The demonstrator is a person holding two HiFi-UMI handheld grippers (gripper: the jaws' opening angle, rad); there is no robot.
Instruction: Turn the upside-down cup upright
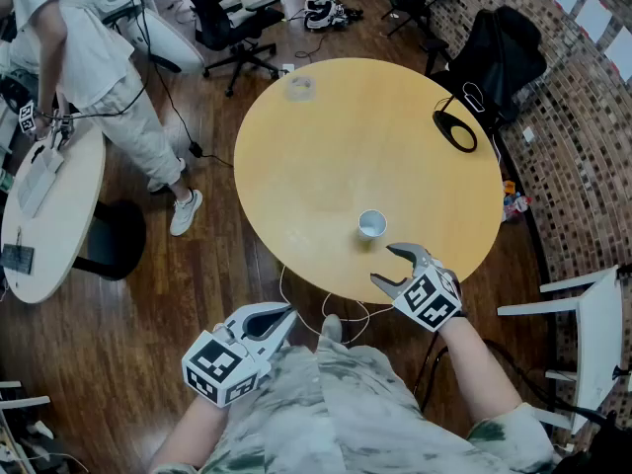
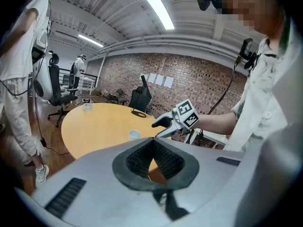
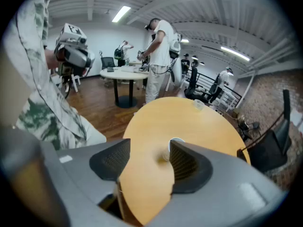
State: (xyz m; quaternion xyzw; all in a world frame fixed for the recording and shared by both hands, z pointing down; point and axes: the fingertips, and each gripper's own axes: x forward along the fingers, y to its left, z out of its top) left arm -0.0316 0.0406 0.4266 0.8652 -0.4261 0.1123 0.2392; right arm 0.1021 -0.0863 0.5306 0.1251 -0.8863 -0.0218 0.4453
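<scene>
A small white cup (image 1: 371,224) stands on the round yellow table (image 1: 346,136), near its front edge. From above it shows a white ring round a greyish centre. My right gripper (image 1: 383,265) hovers just in front of the cup, open, with nothing between its fingers. In the right gripper view the cup (image 3: 176,142) peeks out past the right finger (image 3: 189,167). My left gripper (image 1: 286,316) stays off the table by my body, shut and empty. The cup (image 2: 135,135) and the right gripper (image 2: 156,130) also appear in the left gripper view.
A clear round container (image 1: 299,87) sits at the table's far edge and a black loop-shaped object (image 1: 454,129) at its right. A person (image 1: 89,57) stands by a white table (image 1: 49,215) at the left. A white chair (image 1: 592,334) is at the right.
</scene>
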